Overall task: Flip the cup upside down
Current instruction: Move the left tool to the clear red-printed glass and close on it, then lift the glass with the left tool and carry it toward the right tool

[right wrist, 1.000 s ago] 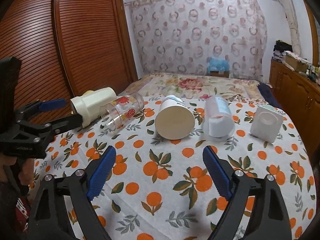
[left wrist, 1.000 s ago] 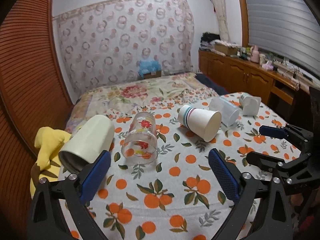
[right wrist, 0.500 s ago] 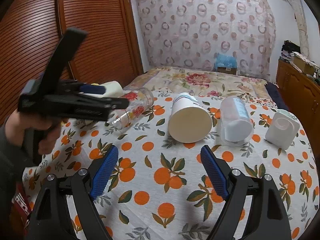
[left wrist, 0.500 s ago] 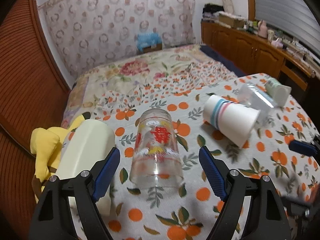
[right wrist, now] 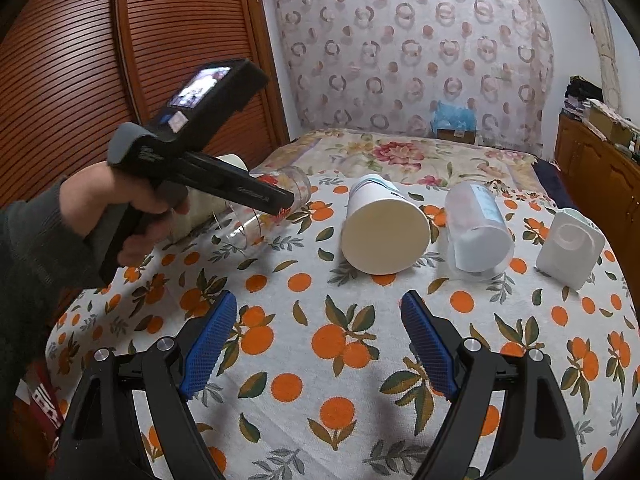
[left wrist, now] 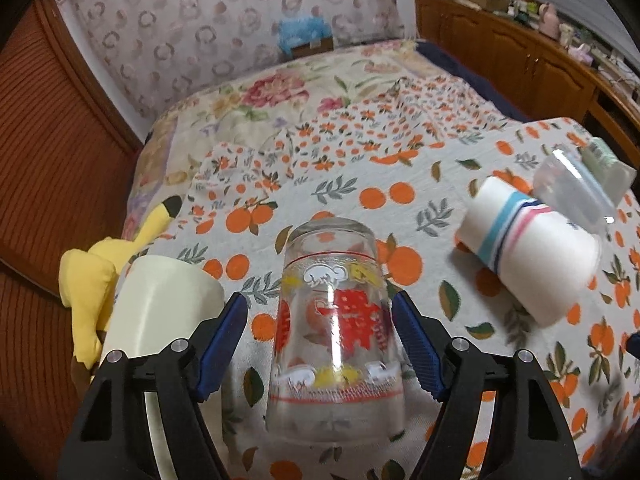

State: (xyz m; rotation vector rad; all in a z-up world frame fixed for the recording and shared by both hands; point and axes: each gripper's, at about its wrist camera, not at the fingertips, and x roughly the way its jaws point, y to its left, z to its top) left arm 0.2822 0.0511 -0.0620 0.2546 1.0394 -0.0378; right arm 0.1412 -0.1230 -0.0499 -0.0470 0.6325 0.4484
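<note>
A clear printed glass cup [left wrist: 336, 332] lies on its side on the orange-print tablecloth, its open mouth toward me. My left gripper [left wrist: 320, 344] is open with one blue pad on each side of the glass; the right pad looks close to or touching it, the left pad stands apart. In the right wrist view the left gripper [right wrist: 286, 202] reaches over the same glass [right wrist: 272, 208]. My right gripper [right wrist: 316, 344] is open and empty above the near part of the table.
More cups lie on their sides: a cream cup [left wrist: 160, 320] at the left, a white paper cup with blue and pink stripes [right wrist: 384, 228], a clear plastic cup [right wrist: 476, 232] and a small white cup [right wrist: 570, 244]. A yellow plush toy [left wrist: 96, 280] sits at the table's left edge.
My left gripper has moved forward and down until its pads flank the glass cup. My right gripper has stayed almost still and open.
</note>
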